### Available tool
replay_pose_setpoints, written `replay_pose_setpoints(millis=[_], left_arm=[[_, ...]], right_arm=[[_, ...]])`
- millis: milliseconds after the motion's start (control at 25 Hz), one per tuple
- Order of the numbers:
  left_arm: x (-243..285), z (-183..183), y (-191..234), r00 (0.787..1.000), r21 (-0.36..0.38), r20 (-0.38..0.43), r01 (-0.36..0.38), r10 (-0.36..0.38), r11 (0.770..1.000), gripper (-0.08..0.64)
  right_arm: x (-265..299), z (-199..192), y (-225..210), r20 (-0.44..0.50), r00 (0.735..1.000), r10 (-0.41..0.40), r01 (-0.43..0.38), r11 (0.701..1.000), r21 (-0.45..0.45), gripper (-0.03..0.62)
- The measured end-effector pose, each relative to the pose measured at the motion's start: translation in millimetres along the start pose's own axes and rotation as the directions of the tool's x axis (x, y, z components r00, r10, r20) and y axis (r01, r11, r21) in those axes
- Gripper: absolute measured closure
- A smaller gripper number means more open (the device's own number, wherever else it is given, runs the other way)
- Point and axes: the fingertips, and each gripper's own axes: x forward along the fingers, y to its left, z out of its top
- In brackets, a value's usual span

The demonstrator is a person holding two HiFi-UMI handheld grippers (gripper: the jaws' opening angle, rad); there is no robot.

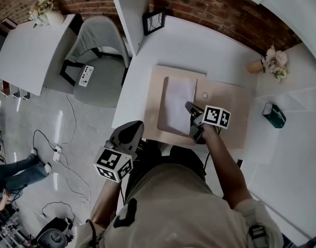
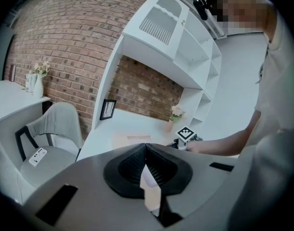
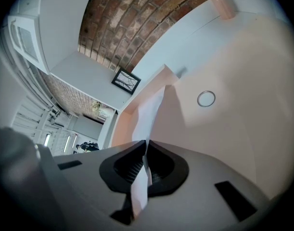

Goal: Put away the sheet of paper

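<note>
A white sheet of paper [image 1: 177, 105] lies on a pale pink desk mat [image 1: 227, 105] on the white desk [image 1: 199, 45]. My right gripper [image 1: 191, 108] is shut on the sheet's right edge. In the right gripper view the paper [image 3: 154, 107] rises edge-on out of the closed jaws [image 3: 146, 147], lifted off the mat [image 3: 243, 90]. My left gripper [image 1: 131, 130] hangs off the desk's left edge, away from the paper, its jaws meeting at the tips [image 2: 146, 147] with nothing visibly held.
A small ring [image 1: 205, 95] lies on the mat right of the sheet. A picture frame [image 1: 153, 21] and a flower vase [image 1: 271, 62] stand at the desk's back. A green box [image 1: 274, 115] sits right. A grey chair [image 1: 98, 56] stands left, cables below.
</note>
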Motion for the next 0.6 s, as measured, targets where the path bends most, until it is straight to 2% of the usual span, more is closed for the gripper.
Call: replay_pose_setpoints(millis=[600], left_arm=[[-1.6, -1.8, 7.2, 1.000, -0.017, 0.013, -0.003, 0.004, 1.000, 0.543]], right_arm=[[5.2, 1.6, 3.0, 0.004, 1.000, -0.010, 0.010, 1.000, 0.004, 0.565]])
